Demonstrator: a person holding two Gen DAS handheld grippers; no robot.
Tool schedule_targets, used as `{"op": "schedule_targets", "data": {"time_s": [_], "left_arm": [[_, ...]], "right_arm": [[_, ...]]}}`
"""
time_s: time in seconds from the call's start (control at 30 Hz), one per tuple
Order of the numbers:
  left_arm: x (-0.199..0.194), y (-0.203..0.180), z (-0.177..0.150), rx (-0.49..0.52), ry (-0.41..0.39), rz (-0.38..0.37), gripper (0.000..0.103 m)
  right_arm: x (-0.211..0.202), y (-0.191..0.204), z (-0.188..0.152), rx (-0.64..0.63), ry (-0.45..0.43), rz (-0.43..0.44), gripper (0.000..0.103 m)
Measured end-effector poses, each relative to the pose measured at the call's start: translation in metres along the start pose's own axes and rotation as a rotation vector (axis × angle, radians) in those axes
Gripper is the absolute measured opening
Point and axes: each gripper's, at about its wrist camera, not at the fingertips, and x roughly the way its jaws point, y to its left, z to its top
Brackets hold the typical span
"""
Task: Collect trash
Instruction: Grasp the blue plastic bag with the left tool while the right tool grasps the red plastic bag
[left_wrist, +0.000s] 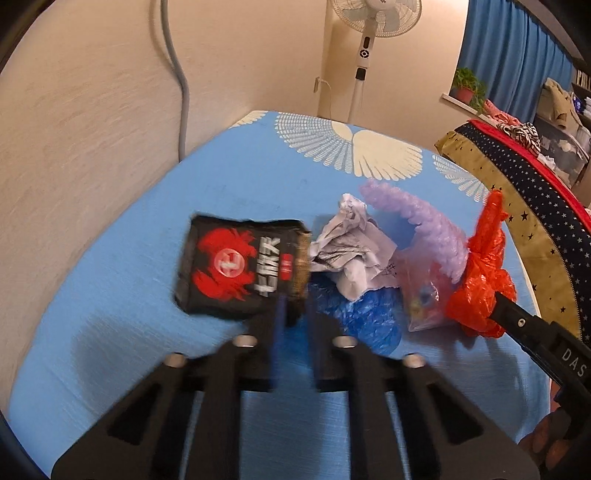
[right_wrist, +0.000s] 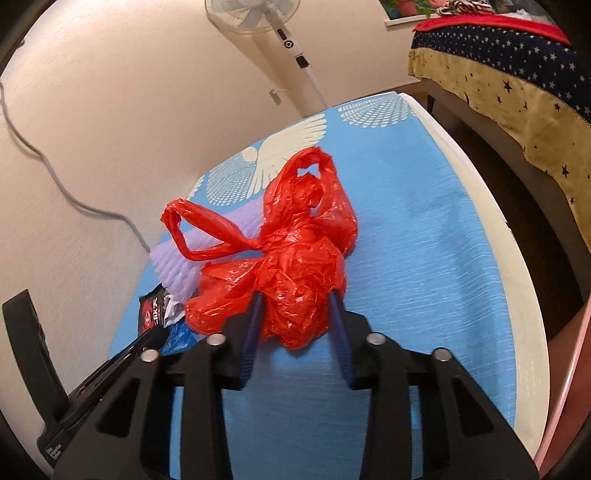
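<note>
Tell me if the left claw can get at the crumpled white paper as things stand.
Probably not yet: the left claw is shut on the black packet. The crumpled white paper lies just beyond, uncovered, so once the claw is free the path looks open.

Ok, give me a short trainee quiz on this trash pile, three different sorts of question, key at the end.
1. True or false: the right gripper is closed on the red plastic bag.
2. Which item does the left gripper pinch? A) crumpled white paper B) black snack packet with red print C) purple foam wrap
3. Fill in: the trash lies on a ____ cloth with white wing prints.

Key: 1 true; 2 B, by its edge; 3 blue.
</note>
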Motion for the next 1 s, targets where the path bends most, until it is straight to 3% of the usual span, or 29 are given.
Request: {"op": "schedule_targets", "data": {"time_s": [0.13, 0.37, 0.6, 0.67, 0.7, 0.73, 0.8, 0.97, 1.0], "left_arm": [[-0.006, 0.014, -0.003, -0.057, -0.014, -0.01, 0.0], [-0.022, 0.027, -0.012, -0.114, -0.054, -0.015, 0.0], [-0.034, 0.021, -0.01, -0.107, -0.091, -0.166, 0.0], [-0.029, 0.013, -0.012, -0.107, -0.066, -0.213, 0.004], [-0.026, 0.011, -0.012, -0.107, -0.053, -0.226, 0.015], [-0.022, 0.007, -0.014, -0.106, -0.033, -0.234, 0.035], [-0.014, 0.002, -0.017, -0.117, 0.002, -0.23, 0.046], [0.0, 0.007, -0.021, -0.176, 0.063, -0.2, 0.045], [0.001, 0.008, -0.021, -0.18, 0.063, -0.198, 0.039]], "right_arm": [[-0.009, 0.0, -0.003, -0.011, -0.007, -0.006, 0.022], [-0.03, -0.004, -0.015, -0.002, -0.026, -0.035, 0.018], [-0.049, -0.006, -0.025, 0.017, -0.05, -0.062, 0.017], [-0.054, -0.009, -0.028, 0.024, -0.057, -0.068, 0.017], [-0.055, -0.011, -0.028, 0.031, -0.056, -0.07, 0.017], [-0.056, -0.012, -0.028, 0.035, -0.056, -0.071, 0.017], [-0.06, -0.012, -0.028, 0.028, -0.056, -0.078, 0.017], [-0.069, -0.012, -0.028, 0.015, -0.057, -0.091, 0.017], [-0.071, -0.012, -0.029, 0.013, -0.055, -0.092, 0.017]]}}
